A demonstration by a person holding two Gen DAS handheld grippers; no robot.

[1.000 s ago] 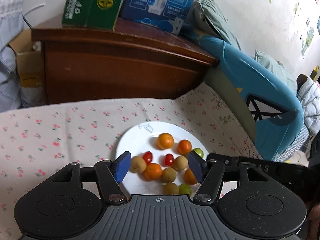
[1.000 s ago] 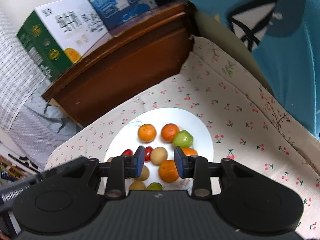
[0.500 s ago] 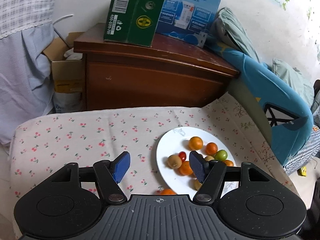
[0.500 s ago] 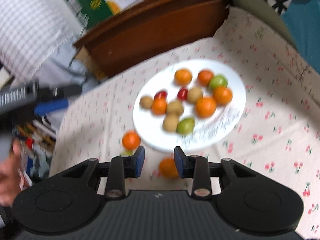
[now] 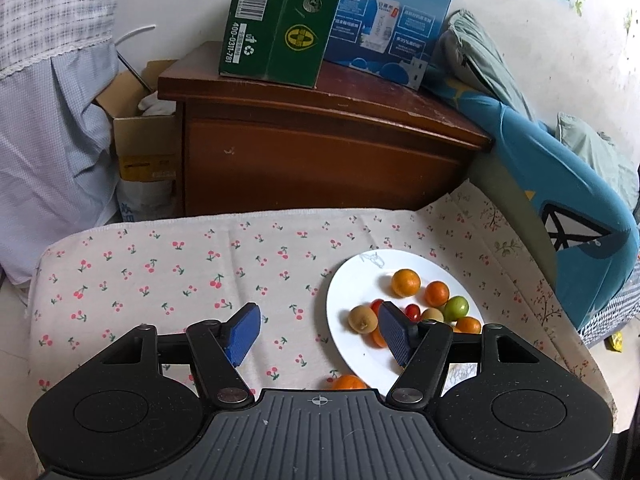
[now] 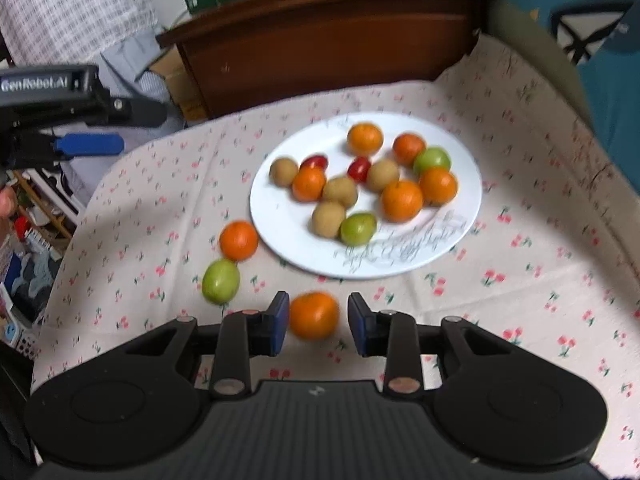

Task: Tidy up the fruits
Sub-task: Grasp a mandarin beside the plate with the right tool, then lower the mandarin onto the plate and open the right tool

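Loose orange sat between my right gripper's pads, ungripped.

My right gripper [image 6: 318,322] stood spread around the orange [image 6: 314,315], pads near but not pressing; one nudge could have rolled it along the bench. My left gripper [image 5: 318,336] hung spread and empty, the plate [image 5: 352,280] ahead to its right.

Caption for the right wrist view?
Right gripper straddles a loose orange on the cherry-print cloth, near the fruit plate.

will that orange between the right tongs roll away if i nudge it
Probably: the orange is round and lies loose on the flat cloth, off the plate. The right tongs flank it with gaps, so an uneven close might push it aside. Its skin looks firm.
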